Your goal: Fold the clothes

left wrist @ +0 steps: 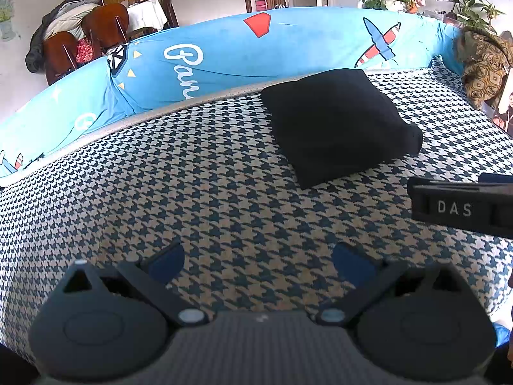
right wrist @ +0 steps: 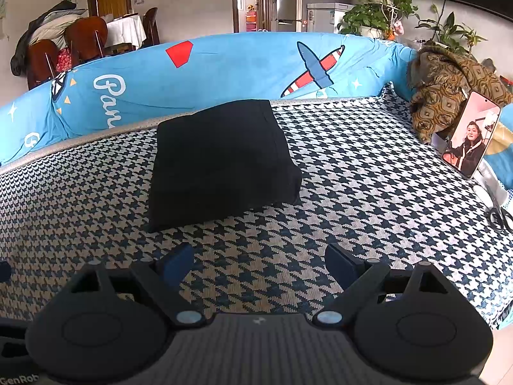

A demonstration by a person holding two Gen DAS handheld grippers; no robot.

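Near the sofa seat's (right wrist: 352,160) back edge lies a folded black garment (right wrist: 221,163); behind, blue cover (right wrist: 224,70) reads "Pan"; left gripper (left wrist: 259,264) and right gripper (right wrist: 259,264), marked "DAS", both gape empty.

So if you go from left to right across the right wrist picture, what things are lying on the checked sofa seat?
Folded black garment → propped-up phone with a lit screen → black-handled scissors at the far right edge, all on the blue-and-white houndstooth seat cover.
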